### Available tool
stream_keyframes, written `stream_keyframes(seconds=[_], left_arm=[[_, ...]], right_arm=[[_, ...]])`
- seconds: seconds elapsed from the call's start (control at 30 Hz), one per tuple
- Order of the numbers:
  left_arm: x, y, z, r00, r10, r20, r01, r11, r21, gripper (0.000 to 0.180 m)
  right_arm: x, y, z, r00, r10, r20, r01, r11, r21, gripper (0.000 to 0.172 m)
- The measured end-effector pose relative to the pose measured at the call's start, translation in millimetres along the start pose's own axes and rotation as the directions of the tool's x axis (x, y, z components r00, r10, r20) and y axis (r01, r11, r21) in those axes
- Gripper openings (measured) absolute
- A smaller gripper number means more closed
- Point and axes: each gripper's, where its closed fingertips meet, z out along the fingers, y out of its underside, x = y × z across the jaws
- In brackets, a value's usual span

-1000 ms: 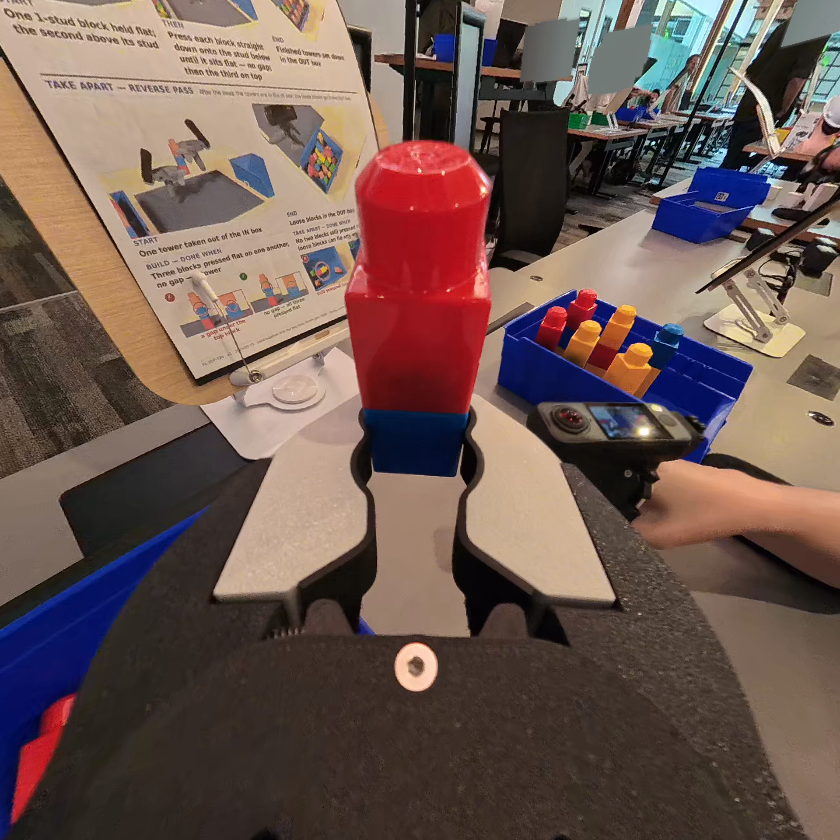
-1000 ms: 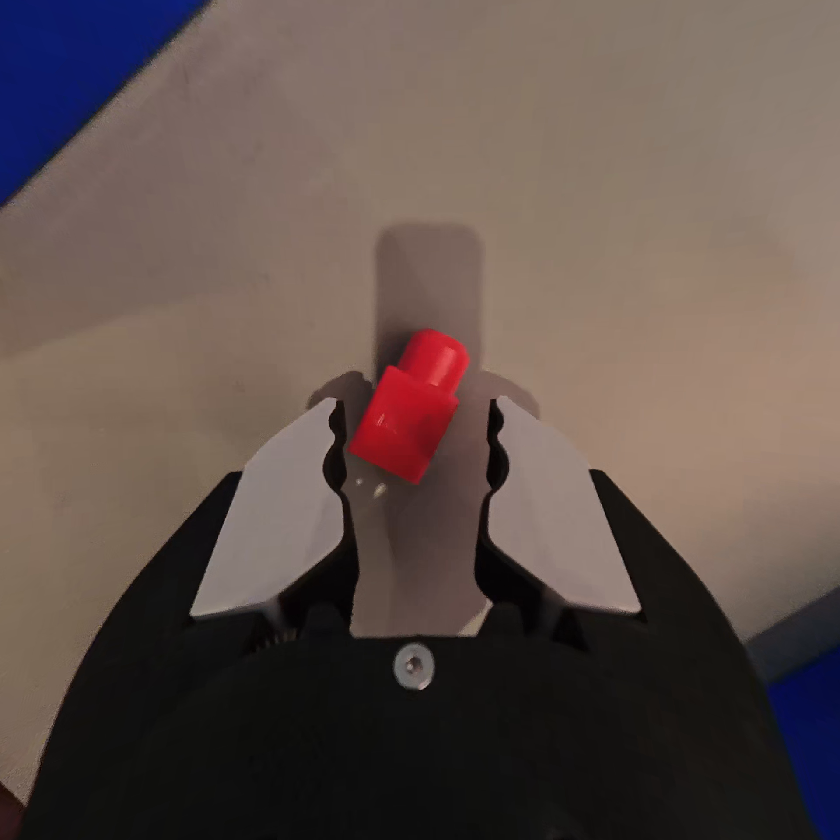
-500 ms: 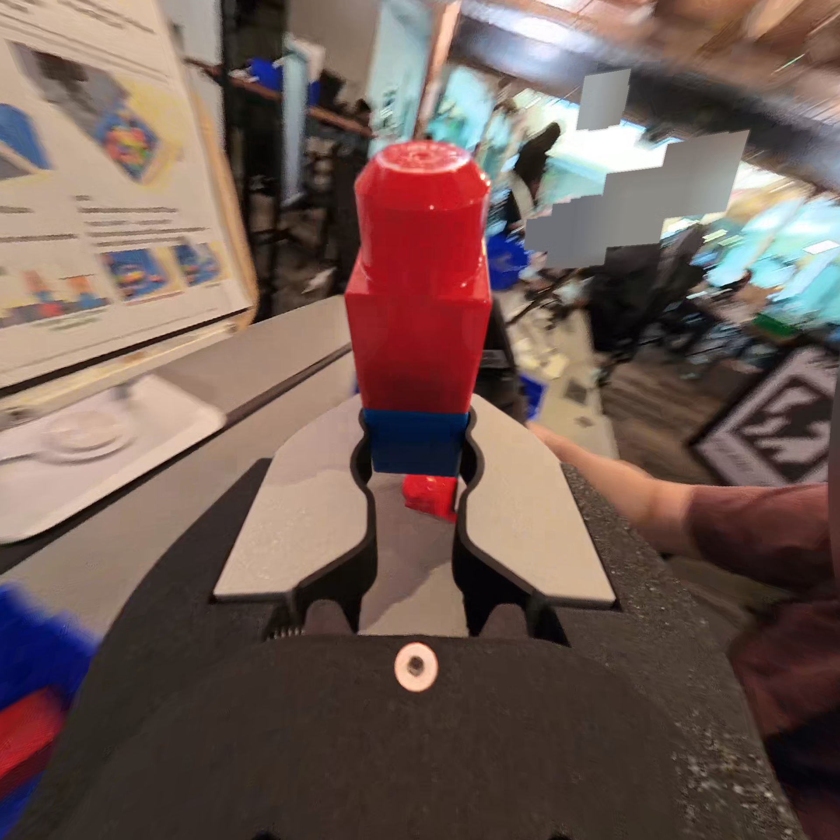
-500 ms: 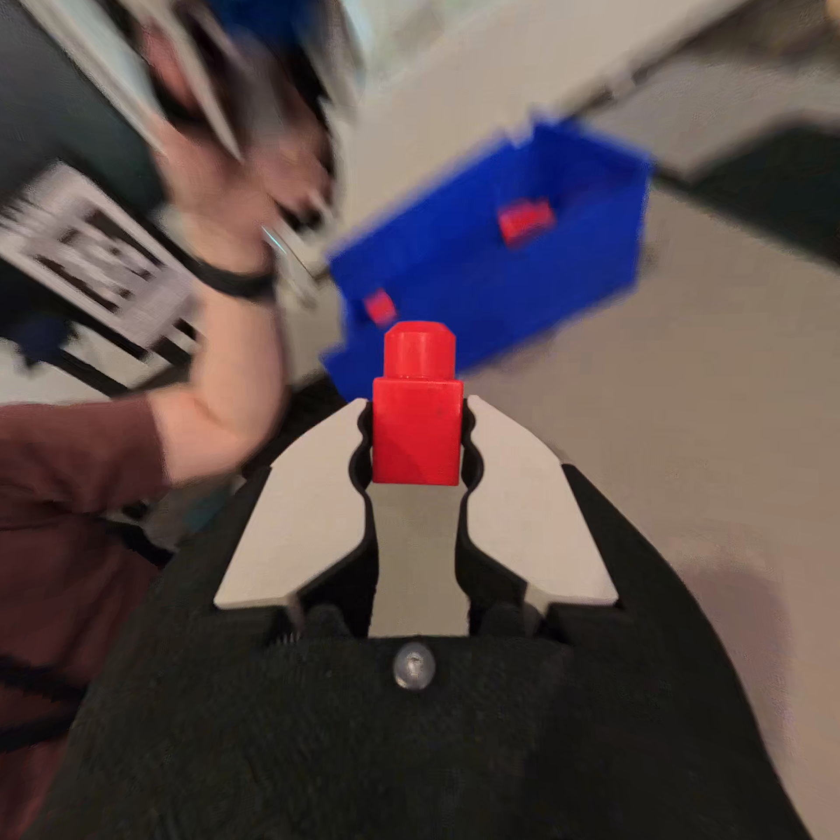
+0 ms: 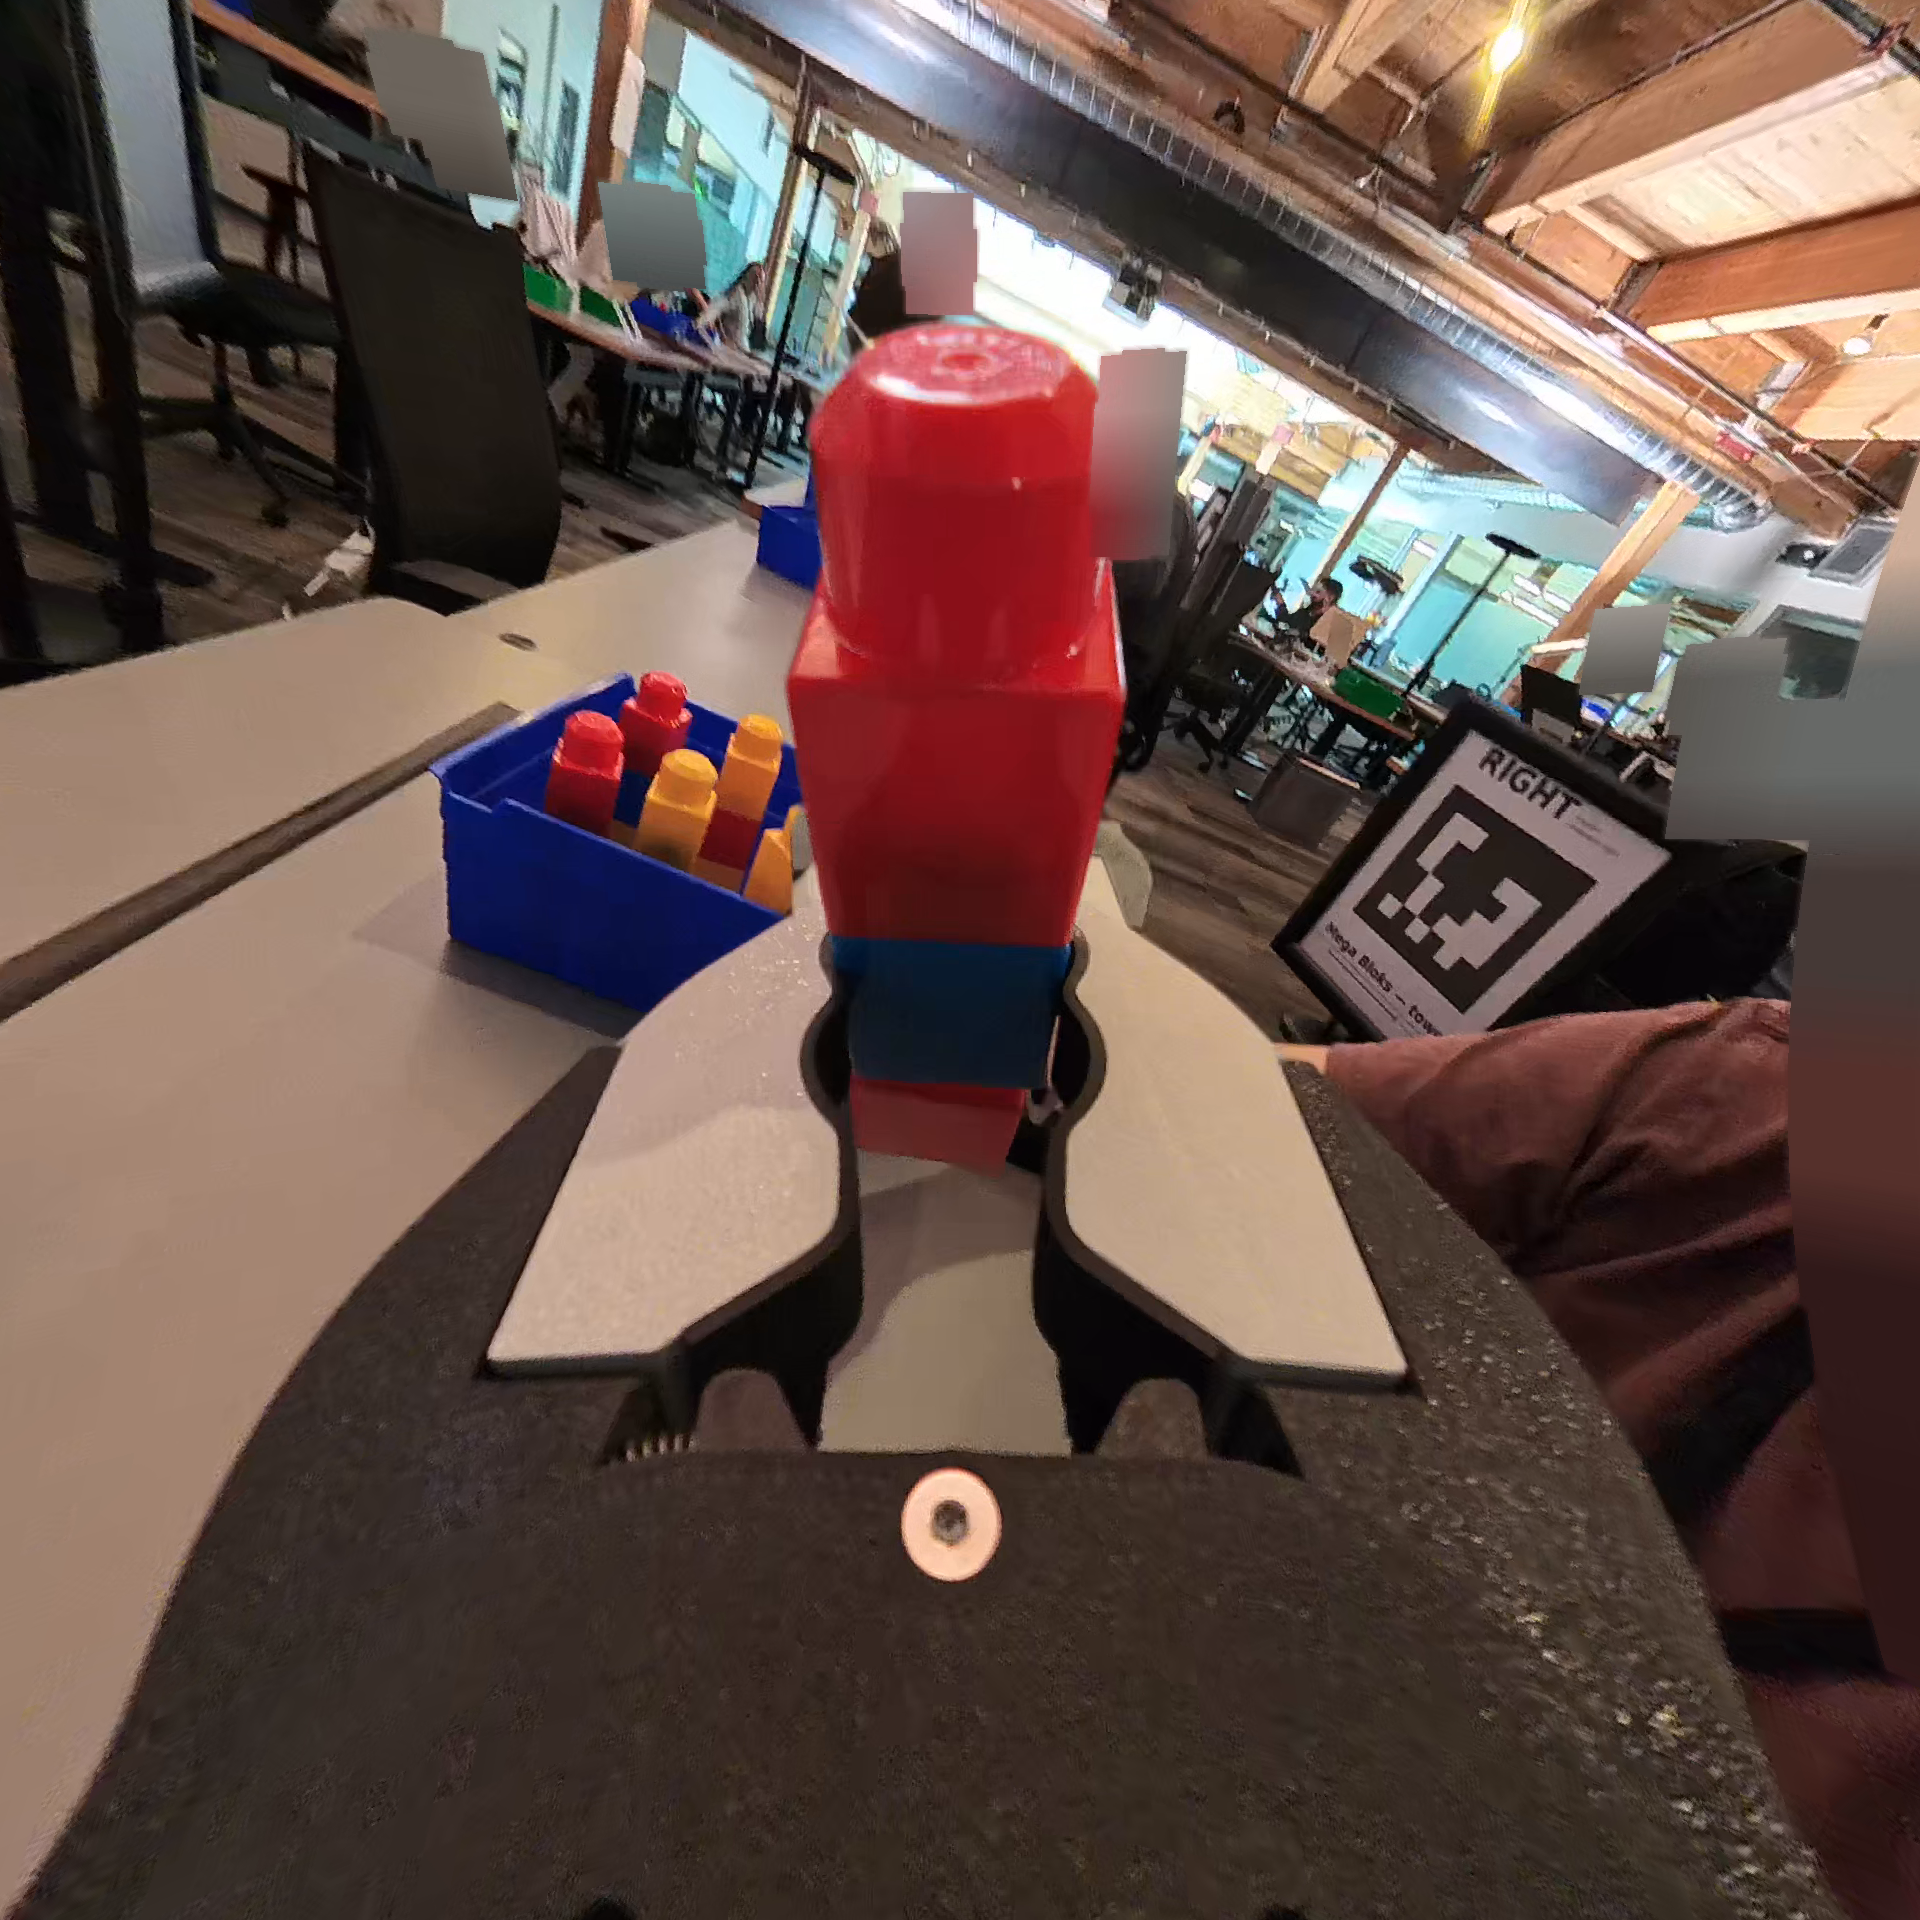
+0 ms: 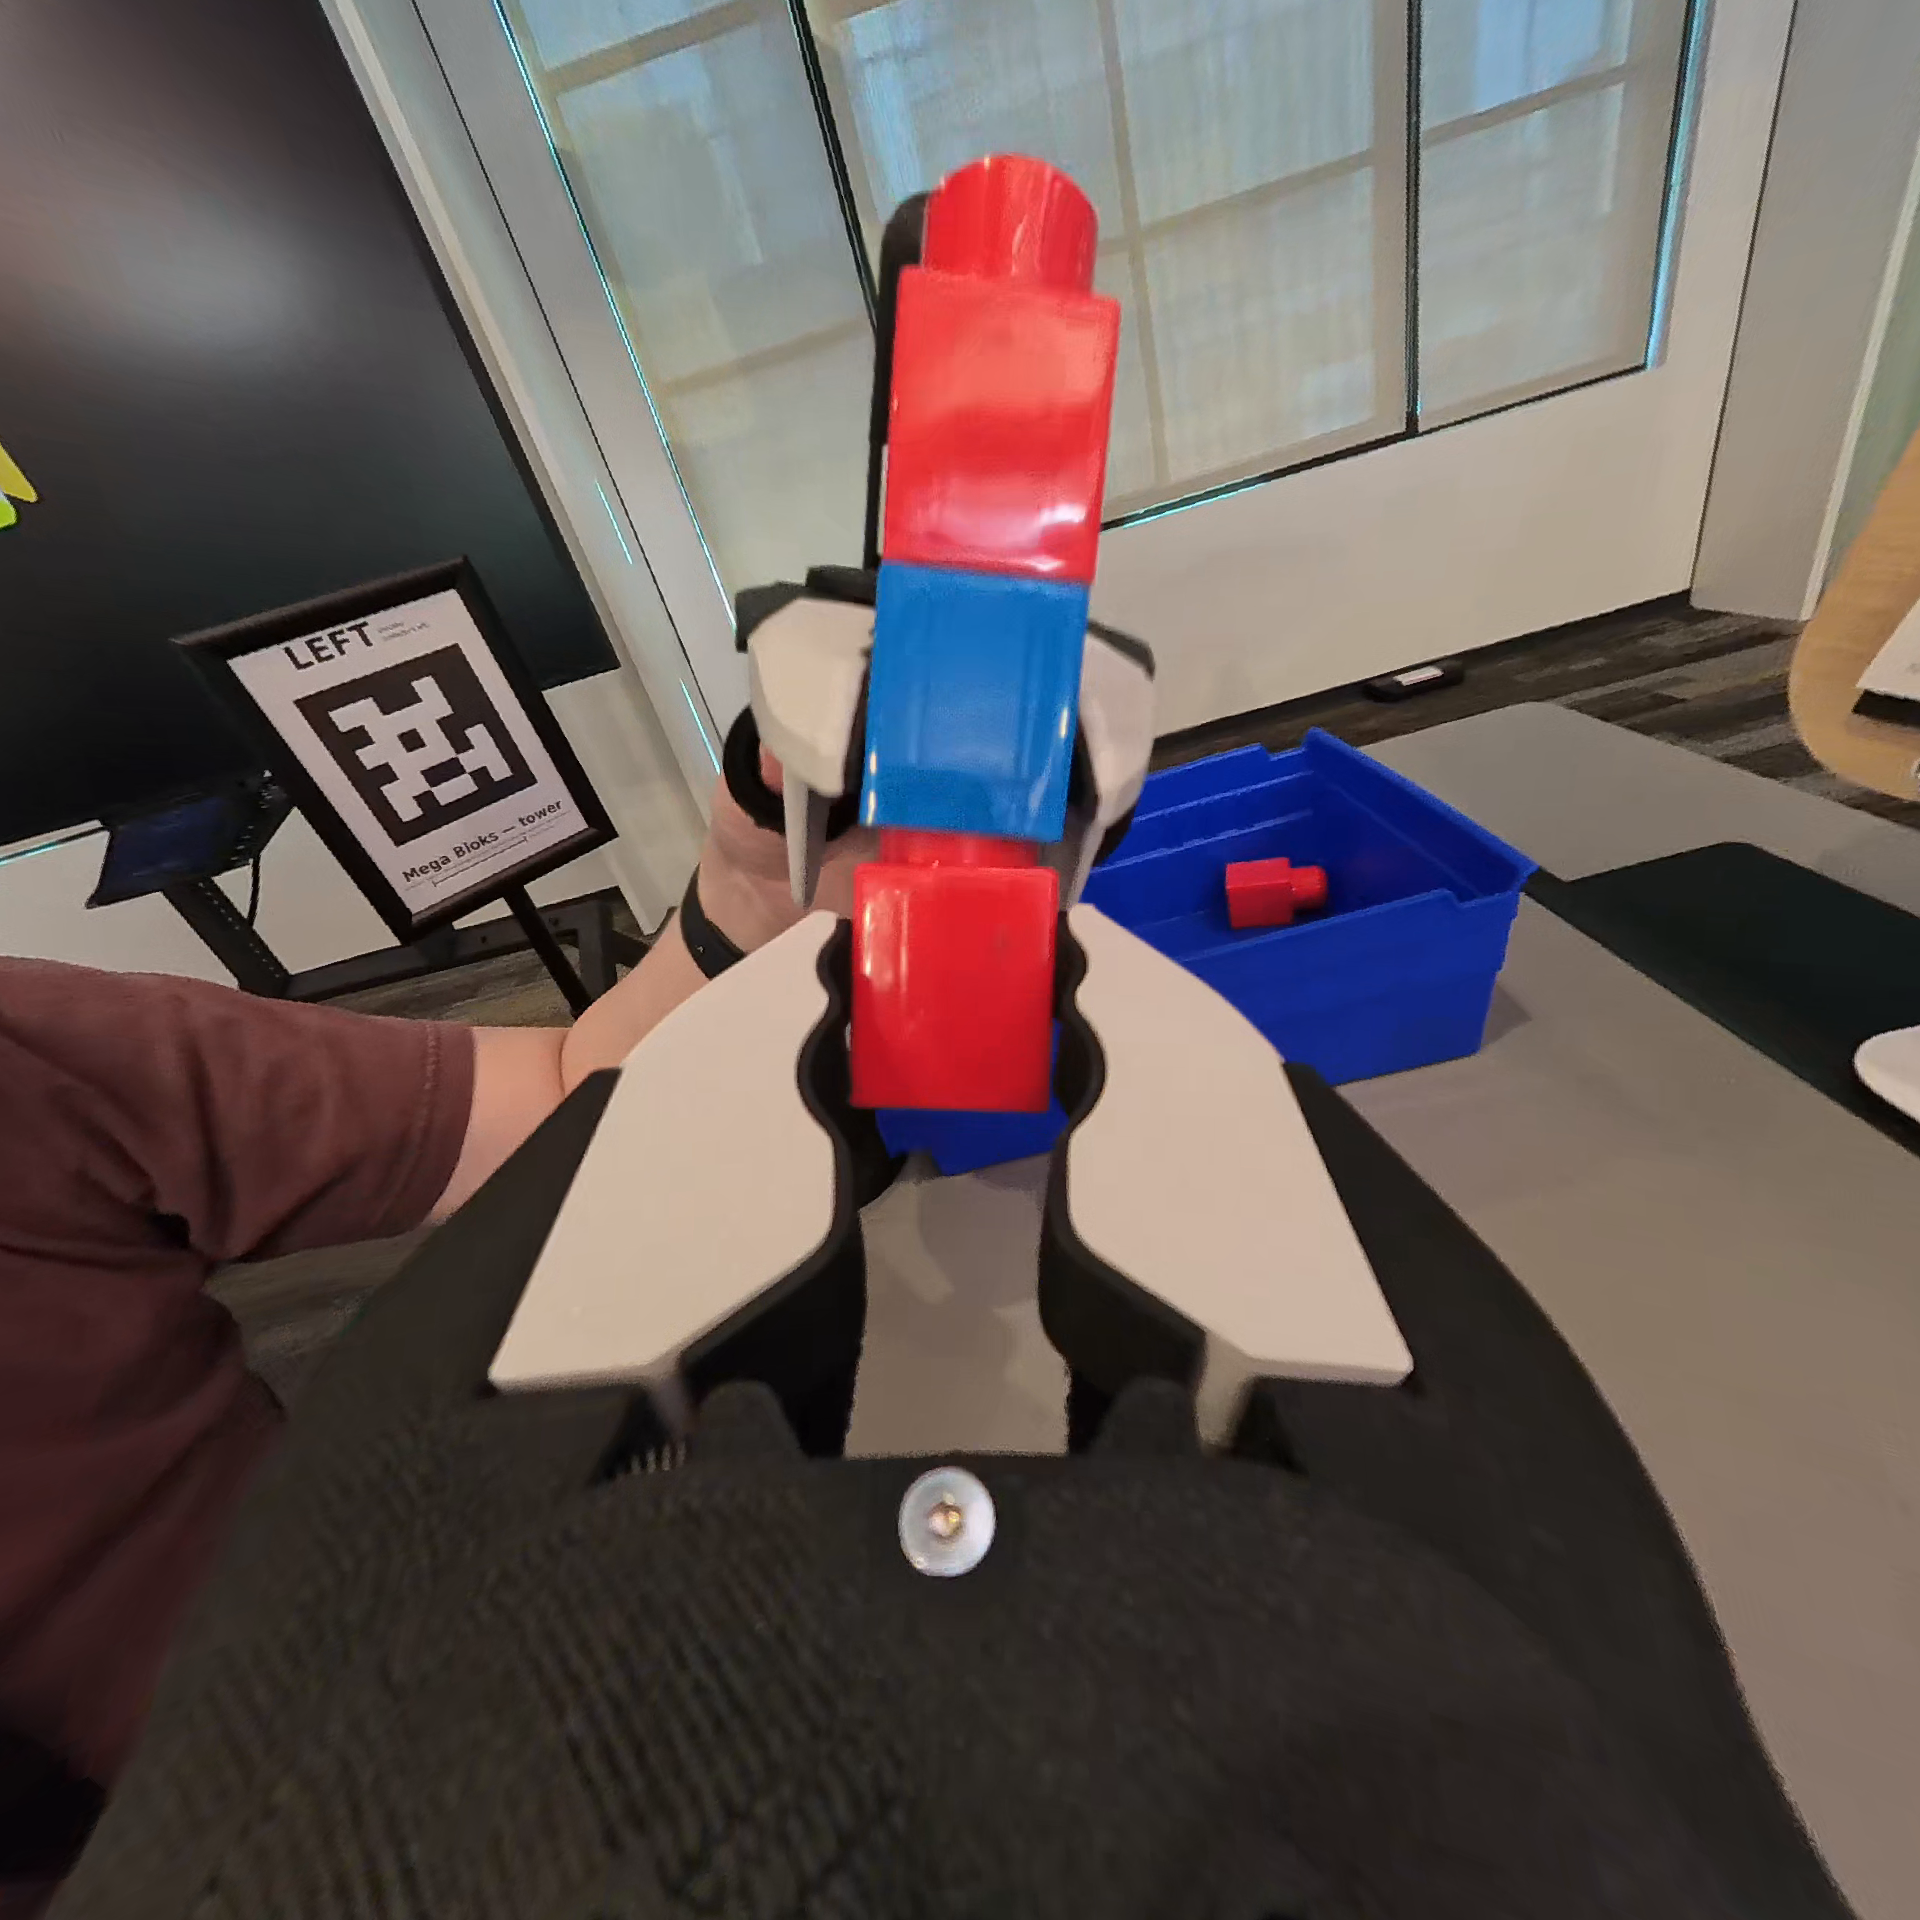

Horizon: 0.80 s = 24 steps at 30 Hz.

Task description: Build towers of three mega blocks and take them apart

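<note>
Both claws grip one tower in mid-air: our left claw [image 5: 951, 1023] clamps the blue block [image 6: 971, 707] in the middle, and our right claw [image 6: 951, 1023] clamps the lower red block [image 6: 951, 997], whose stud sits partly inside the blue one. Another red block [image 6: 997, 416] tops the stack. Behind it on the tabletop [image 6: 1558, 1195], we see a blue bin [image 6: 1351, 997] holding one loose red block [image 6: 1273, 891]. A second blue bin [image 5: 582, 904] holds finished towers [image 5: 675, 800].
</note>
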Motion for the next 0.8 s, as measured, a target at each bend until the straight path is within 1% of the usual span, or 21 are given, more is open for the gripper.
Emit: stream_keyframes(seconds=[0.13, 0.2, 0.33, 0.4, 0.5, 0.8], left_arm=[[-3.7, 1.7, 3.3, 0.999, -0.048, -0.016, 0.048, 0.999, 0.022, 0.036], [-7.1, 1.7, 4.0, 0.999, -0.042, -0.008, 0.043, 0.998, 0.036, 0.036], [-9.6, 3.9, 9.1, 1.000, -0.028, -0.002, 0.028, 0.998, 0.052, 0.036], [-12.3, 4.6, 10.1, 1.000, -0.022, 0.013, 0.022, 0.998, 0.055, 0.036], [-12.5, 6.2, 9.6, 1.000, -0.027, 0.001, 0.027, 0.999, 0.046, 0.036], [-12.4, 8.6, 9.6, 1.000, -0.001, 0.020, 0.001, 1.000, 0.017, 0.035]], right_arm=[[4.1, -1.4, -4.4, 0.999, -0.032, -0.010, 0.033, 0.999, 0.025, 0.036], [7.1, -2.2, -4.8, 1.000, -0.006, -0.012, 0.006, 0.998, 0.057, 0.036], [8.5, -3.2, -6.2, 0.994, 0.095, 0.062, -0.102, 0.988, 0.119, 0.036], [10.6, -2.2, -6.7, 0.990, 0.117, 0.079, -0.127, 0.982, 0.138, 0.036], [10.8, -0.6, -6.1, 0.992, 0.104, 0.078, -0.114, 0.984, 0.135, 0.036], [10.6, 2.9, -5.7, 0.994, 0.083, 0.072, -0.090, 0.992, 0.094, 0.036]])
